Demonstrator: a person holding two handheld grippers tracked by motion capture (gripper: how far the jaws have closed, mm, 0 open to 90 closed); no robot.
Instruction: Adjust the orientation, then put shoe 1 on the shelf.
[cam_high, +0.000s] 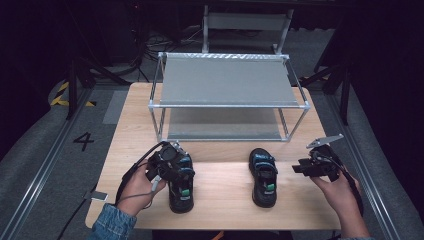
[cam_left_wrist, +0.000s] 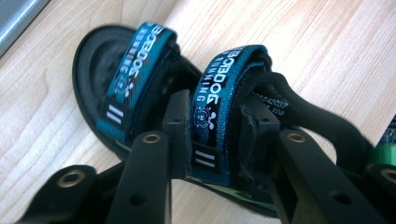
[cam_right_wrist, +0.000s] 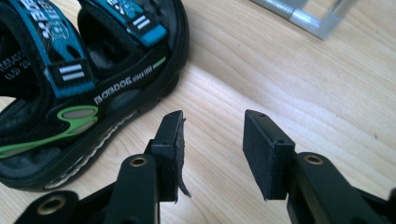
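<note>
High view: light falls from above onto the table & rack; room beyond its edges near black, corners dark. Frame soft, low detail. Rack casts a faint shadow toward the table's far edge. Left gripper view: bright, even light; sandal strap w/ lettering fairly sharp, near jaws soft, far wood slightly washed out toward top right. Right gripper view: bright patch on wood near centre, soft shadow beside the sandal; jaws crisp, top edge mildly blurred
</note>
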